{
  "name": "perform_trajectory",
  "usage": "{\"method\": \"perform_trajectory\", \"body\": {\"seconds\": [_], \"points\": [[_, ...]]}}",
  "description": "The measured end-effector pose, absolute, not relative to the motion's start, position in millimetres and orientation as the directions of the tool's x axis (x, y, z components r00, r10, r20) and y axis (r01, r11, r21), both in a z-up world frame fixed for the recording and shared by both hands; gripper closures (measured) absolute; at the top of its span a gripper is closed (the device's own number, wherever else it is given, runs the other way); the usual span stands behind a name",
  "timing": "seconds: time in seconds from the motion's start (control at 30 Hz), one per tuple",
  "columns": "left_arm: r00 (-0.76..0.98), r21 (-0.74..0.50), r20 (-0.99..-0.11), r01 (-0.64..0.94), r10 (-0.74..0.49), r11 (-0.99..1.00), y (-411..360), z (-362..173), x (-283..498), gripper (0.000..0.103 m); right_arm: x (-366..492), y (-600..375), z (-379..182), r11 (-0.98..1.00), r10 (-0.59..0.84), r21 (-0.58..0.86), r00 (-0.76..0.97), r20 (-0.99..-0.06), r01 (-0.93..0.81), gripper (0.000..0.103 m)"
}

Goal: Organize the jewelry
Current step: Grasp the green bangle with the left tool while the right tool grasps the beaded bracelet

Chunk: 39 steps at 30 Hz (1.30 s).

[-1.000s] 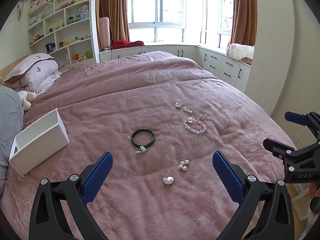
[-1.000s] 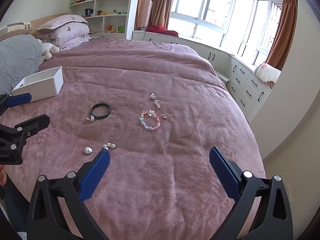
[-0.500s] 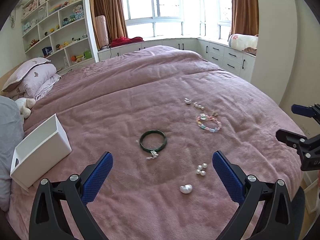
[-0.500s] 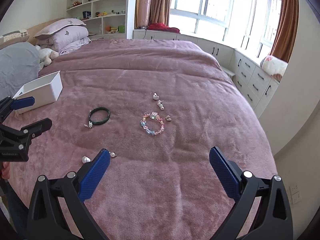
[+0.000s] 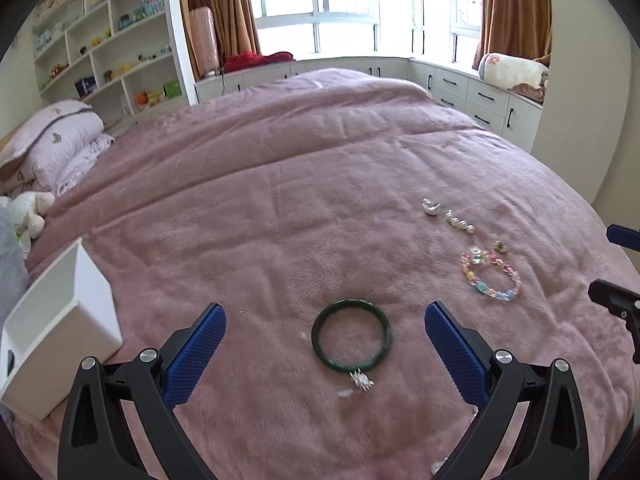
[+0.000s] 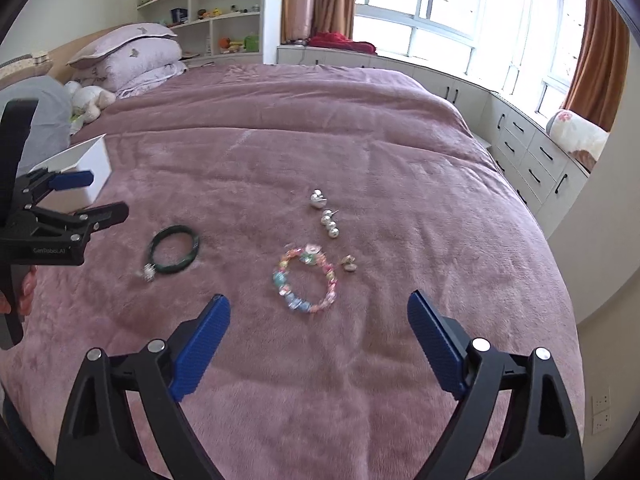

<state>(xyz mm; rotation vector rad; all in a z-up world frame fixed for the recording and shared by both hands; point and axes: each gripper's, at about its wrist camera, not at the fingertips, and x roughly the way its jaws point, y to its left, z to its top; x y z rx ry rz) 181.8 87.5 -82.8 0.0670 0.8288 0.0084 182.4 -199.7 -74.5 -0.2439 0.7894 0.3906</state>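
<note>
White box on pink blanket; inside not visible.

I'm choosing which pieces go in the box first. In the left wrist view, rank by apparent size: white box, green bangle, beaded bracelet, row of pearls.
1. white box, though it sits nearest the camera
2. green bangle
3. beaded bracelet, farther off, so its gap to the bangle is unsure
4. row of pearls

A dark green bangle lies on the dusty pink plush blanket. At two o'clock from it sits a pastel multicoloured bead bracelet; at nine o'clock, a plain white box. Gripper pads are dotted blue.
</note>
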Motion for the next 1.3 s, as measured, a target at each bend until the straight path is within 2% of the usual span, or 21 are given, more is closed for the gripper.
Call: {"method": "perform_trajectory", "body": {"seconds": [0.07, 0.2, 0.4, 0.5, 0.67, 0.87, 0.97, 1.03, 1.3], "points": [[0.648, 0.077, -0.76, 0.025, 0.043, 0.997, 90, -96, 198, 0.003, 202, -198, -83, 0.906, 0.255, -0.045, 0.626, -0.737, -0.422, 0.018], [0.577, 0.1, -0.814, 0.027, 0.066, 0.995, 97, -123, 224, 0.026, 240, -194, -107, 0.912, 0.234, -0.038, 0.596, -0.768, -0.408, 0.029], [0.522, 0.09, -0.85, 0.028, 0.063, 0.996, 105, -154, 231, 0.026, 269, -189, -149, 0.916, 0.197, -0.04, 0.536, -0.821, -0.399, 0.03], [0.504, 0.082, -0.862, 0.035, 0.054, 0.996, 107, -165, 231, 0.026, 271, -189, -163, 0.92, 0.175, -0.052, 0.526, -0.832, -0.388, 0.034], [0.495, 0.093, -0.867, 0.035, 0.063, 0.995, 104, -175, 231, 0.035, 269, -188, -170, 0.925, 0.154, -0.069, 0.534, -0.831, -0.374, 0.035], [0.492, 0.075, -0.869, 0.026, 0.053, 0.997, 103, -179, 230, 0.054, 266, -190, -172, 0.928, 0.146, -0.077, 0.544, -0.826, -0.366, 0.035], [0.485, 0.059, -0.874, 0.032, 0.036, 0.998, 100, -178, 231, 0.067, 265, -194, -171, 0.931, 0.151, -0.066, 0.544, -0.825, -0.359, 0.035], [0.484, 0.044, -0.875, 0.024, 0.027, 0.999, 100, -176, 231, 0.09, 266, -196, -170, 0.933, 0.155, -0.06, 0.546, -0.823, -0.355, 0.035], [0.491, -0.001, -0.871, -0.003, 0.0, 1.0, 102, -169, 225, 0.09, 272, -186, -177, 0.928, 0.132, -0.081, 0.523, -0.842, -0.364, 0.036]]}}
